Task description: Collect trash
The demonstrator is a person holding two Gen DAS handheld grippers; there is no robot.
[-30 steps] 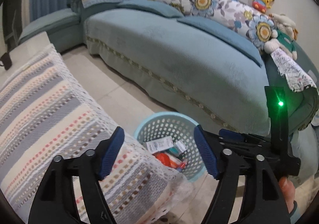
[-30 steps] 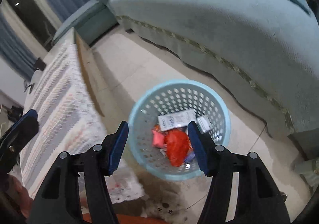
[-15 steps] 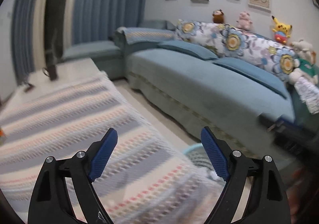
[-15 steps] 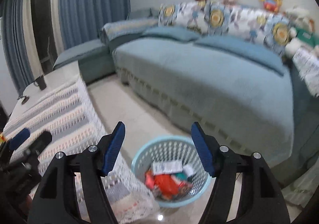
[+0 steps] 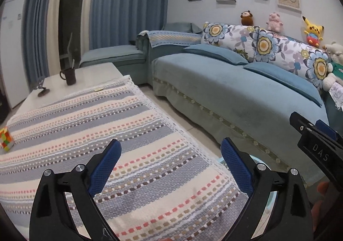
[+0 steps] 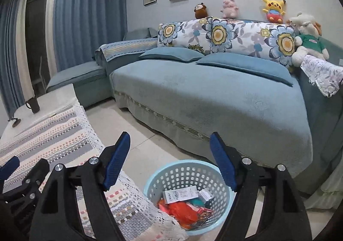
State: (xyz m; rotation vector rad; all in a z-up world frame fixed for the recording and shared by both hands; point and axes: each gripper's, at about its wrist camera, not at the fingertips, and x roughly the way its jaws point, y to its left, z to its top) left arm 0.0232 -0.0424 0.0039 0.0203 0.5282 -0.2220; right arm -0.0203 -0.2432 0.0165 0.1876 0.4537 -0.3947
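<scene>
- Pale-blue plastic, perforated all round: the trash basket (image 6: 188,196) stands on the floor tiles between the surface's corner and the sofa (image 6: 214,99), placed where both claws can drop into it.
- Inside lie a white printed box (image 6: 180,193), an orange-red wrapper (image 6: 182,212) and other small packets, so collecting looks largely done.
- Just over the basket's near rim, the right claw (image 6: 170,160) hangs with its blue pads wide apart and nothing between them, a pose that fits a finished drop.
- A striped, lace-edged cloth (image 5: 90,133) covers the surface and drapes down beside the basket.
- Above that cloth the left claw (image 5: 170,167) is also spread wide and empty, aimed along the surface as if scanning for leftovers.
- At the cloth's far left edge sits a multicoloured puzzle cube (image 5: 6,139); whether it counts as trash I cannot tell.
- Farther back, on bare white top, stand a dark mug (image 5: 69,76) and a small brown object (image 5: 42,92).
</scene>
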